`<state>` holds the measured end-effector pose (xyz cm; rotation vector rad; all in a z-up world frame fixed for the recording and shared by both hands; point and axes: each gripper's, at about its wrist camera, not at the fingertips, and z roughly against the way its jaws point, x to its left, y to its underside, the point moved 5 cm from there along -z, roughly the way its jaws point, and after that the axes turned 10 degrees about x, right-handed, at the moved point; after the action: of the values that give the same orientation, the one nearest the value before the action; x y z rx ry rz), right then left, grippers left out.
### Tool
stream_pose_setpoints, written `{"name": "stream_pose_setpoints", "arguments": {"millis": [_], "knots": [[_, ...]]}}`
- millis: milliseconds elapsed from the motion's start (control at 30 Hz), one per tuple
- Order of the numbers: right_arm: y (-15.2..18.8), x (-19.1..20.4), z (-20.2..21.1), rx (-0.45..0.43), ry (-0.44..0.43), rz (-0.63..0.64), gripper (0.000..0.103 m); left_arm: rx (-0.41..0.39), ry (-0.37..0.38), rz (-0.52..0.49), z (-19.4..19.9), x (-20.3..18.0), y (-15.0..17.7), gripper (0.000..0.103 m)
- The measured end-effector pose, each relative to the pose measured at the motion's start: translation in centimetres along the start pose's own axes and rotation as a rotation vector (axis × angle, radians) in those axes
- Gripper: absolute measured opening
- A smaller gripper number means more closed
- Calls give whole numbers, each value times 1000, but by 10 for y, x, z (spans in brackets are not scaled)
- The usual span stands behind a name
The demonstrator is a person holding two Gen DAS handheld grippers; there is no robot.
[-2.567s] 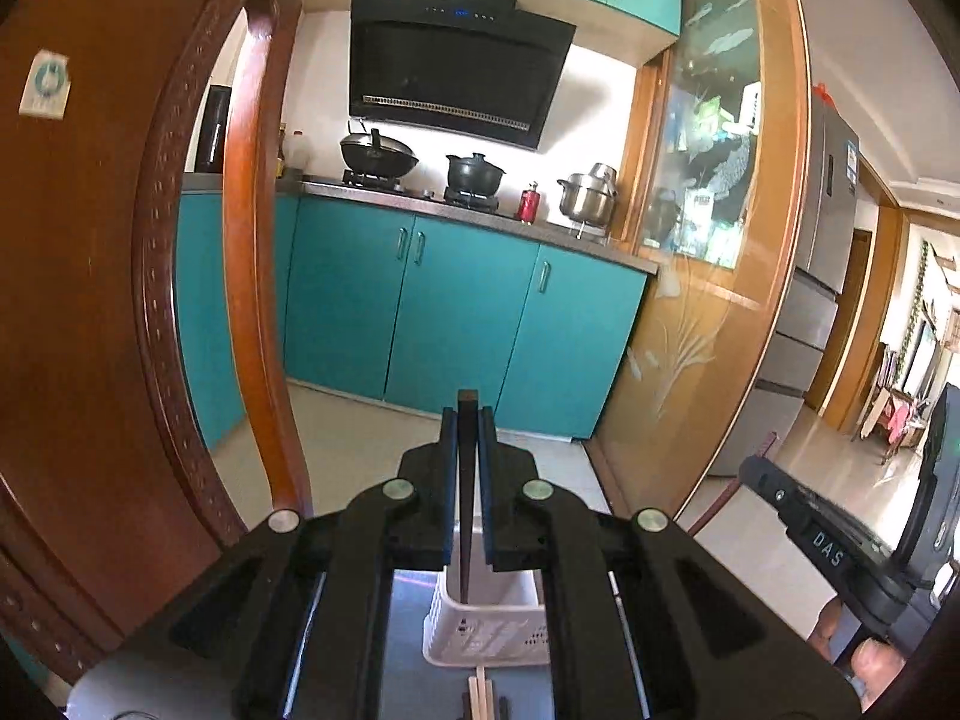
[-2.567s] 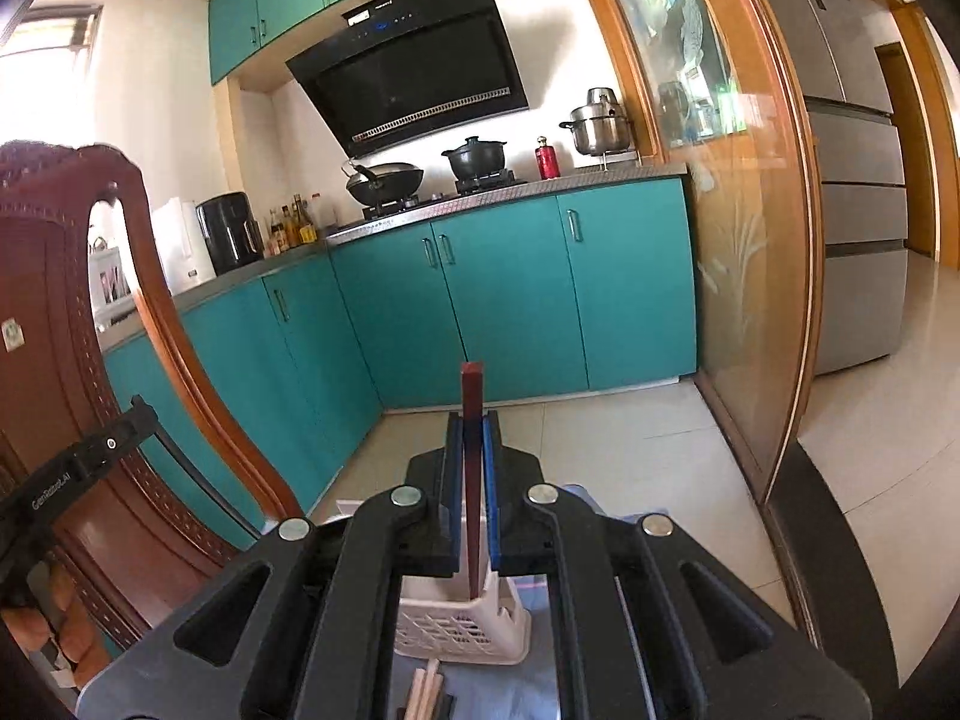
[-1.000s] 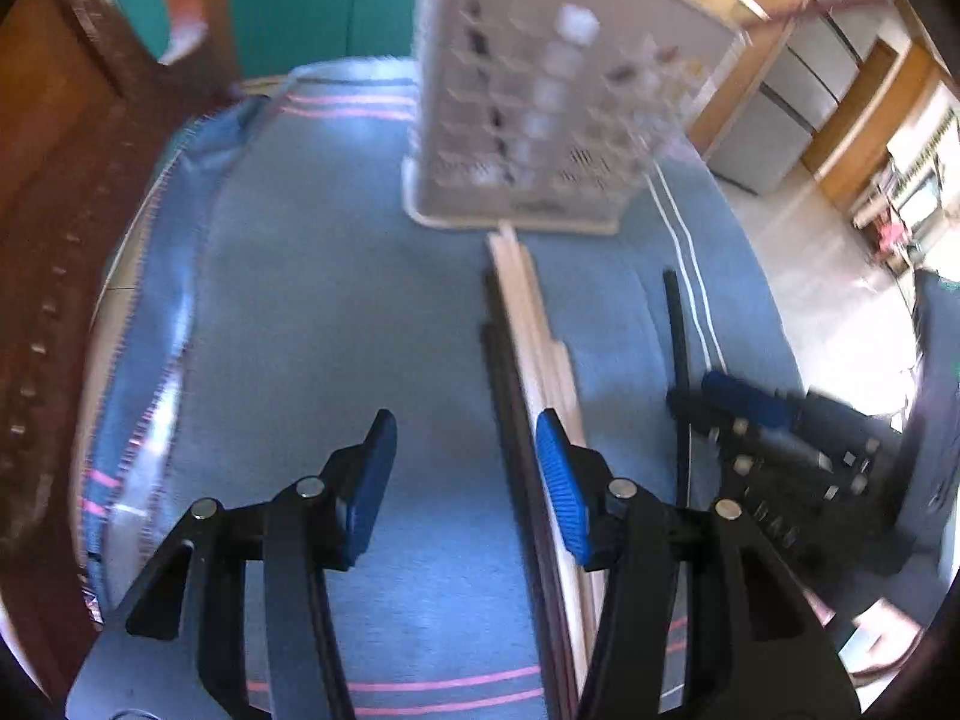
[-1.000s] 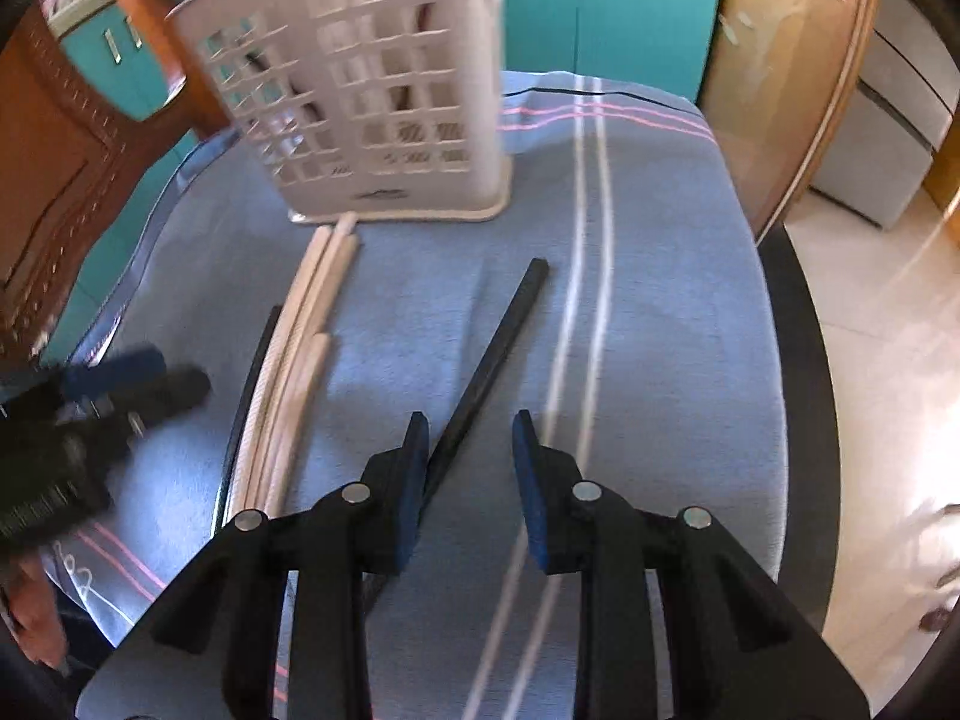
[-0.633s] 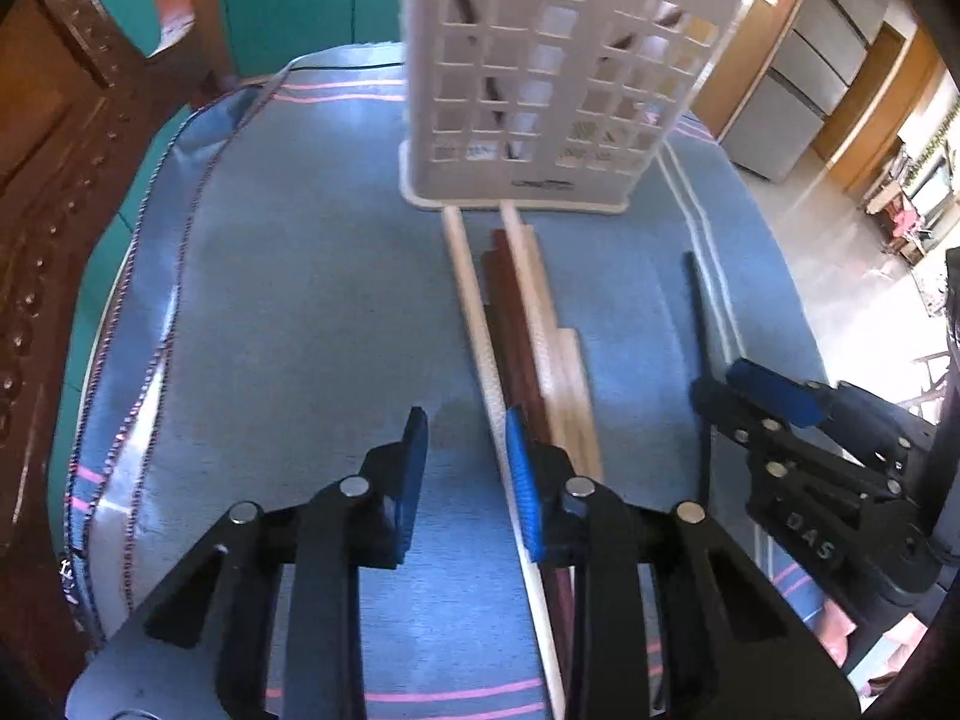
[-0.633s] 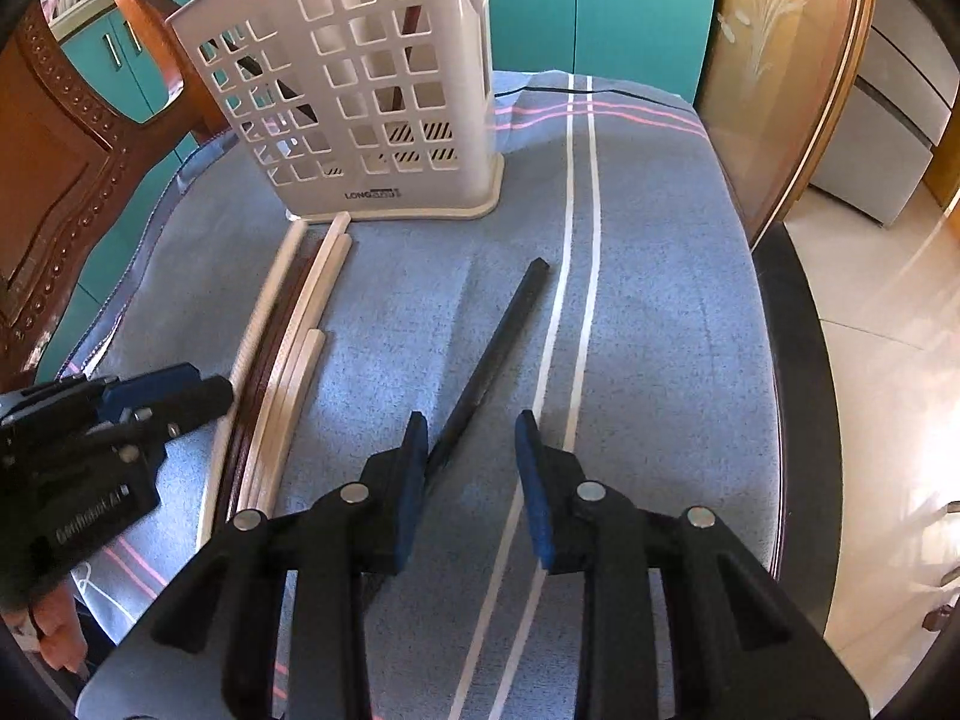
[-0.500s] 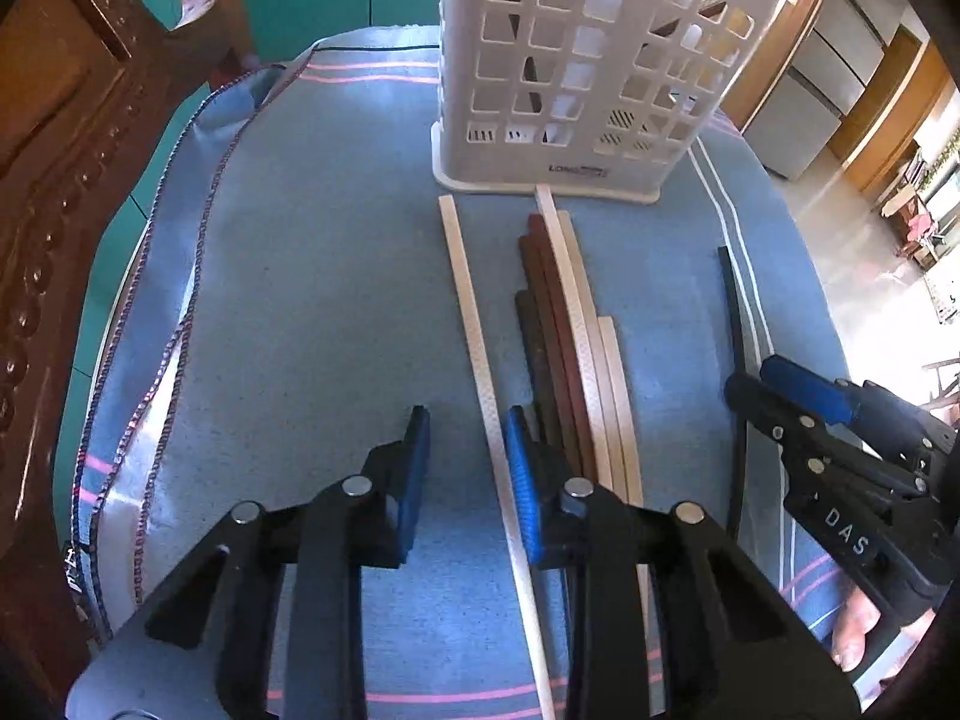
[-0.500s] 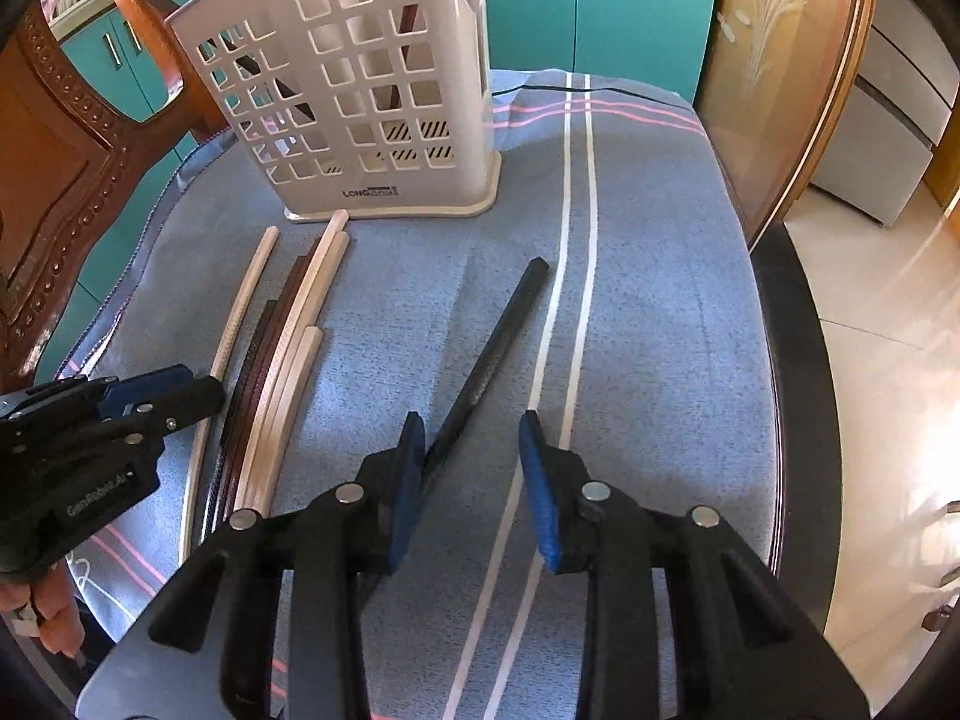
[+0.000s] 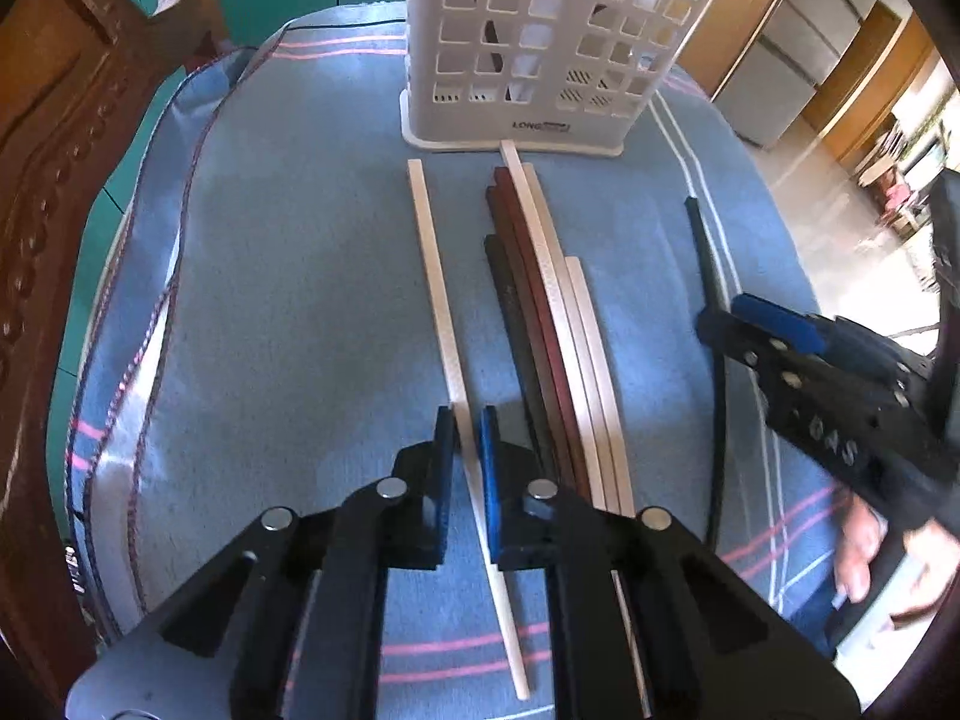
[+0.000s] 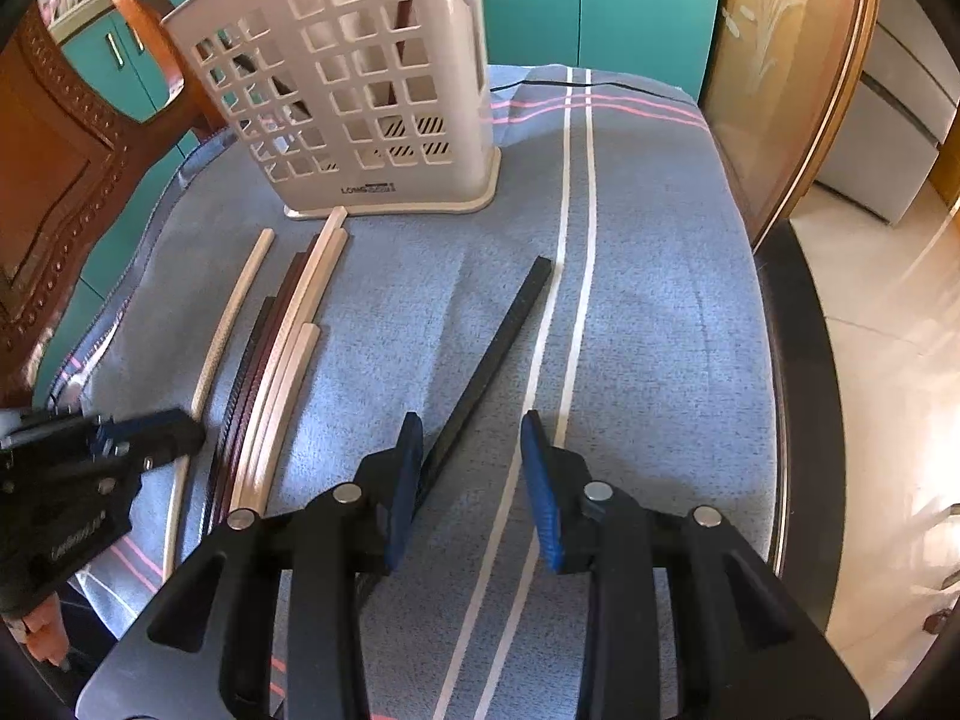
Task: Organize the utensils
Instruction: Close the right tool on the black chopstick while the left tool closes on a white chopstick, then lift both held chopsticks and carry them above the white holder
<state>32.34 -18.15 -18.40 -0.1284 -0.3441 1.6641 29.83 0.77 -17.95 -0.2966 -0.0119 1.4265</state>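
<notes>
- White perforated plastic utensil basket standing upright at the far end of a blue cloth-covered table; "LONG" readable on its base label, the rest of the label too small to make out; dark sticks dimly visible inside through the holes, number unclear.
- Eight chopsticks lying on the cloth in front of the basket.
- One pale cream chopstick lying alone, left of the bundle, its far end short of the basket's base.
- Bundle of six chopsticks side by side just right of it: three pale, two reddish-brown, one near-black; longest pale one touching the basket's base.
- One black square-section chopstick lying apart, well right of the bundle, slanted toward the basket beside a pair of white stripes in the cloth.
- Left gripper, blue-padded, jaws just drawn in and now clamped narrowly on the lone pale cream chopstick, near its tapered half.
- Right gripper, jaws just widening, now moderately apart; black chopstick passing beside the inner face of the left pad, not pinched.
- "DAS" partly legible on the right gripper's body, seen from the left wrist view.
- Two thin pink stripes crossing the cloth at the near edge.
</notes>
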Motion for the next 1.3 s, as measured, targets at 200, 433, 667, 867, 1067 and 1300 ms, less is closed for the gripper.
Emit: {"name": "stream_pose_setpoints", "arguments": {"millis": [200, 433, 667, 867, 1067, 1300], "knots": [[-23, 4, -10, 5, 57, 28, 24, -13, -17, 76, 0, 16, -12, 32], [-9, 30, -9, 23, 0, 175, 12, 11, -10, 30, 0, 1, -5, 7], [3, 14, -3, 38, -47, 144, 13, 46, 95, 17, 2, -9, 17, 7], [2, 19, -4, 21, 22, 153, 20, 0, 14, 52, -3, -8, -16, 15], [-8, 35, -11, -11, 127, 163, 25, -34, -86, 59, -7, -7, -39, 25], [-26, 35, -18, -10, 146, 115, 29, -45, -161, 56, -12, -11, -59, 38]]}}
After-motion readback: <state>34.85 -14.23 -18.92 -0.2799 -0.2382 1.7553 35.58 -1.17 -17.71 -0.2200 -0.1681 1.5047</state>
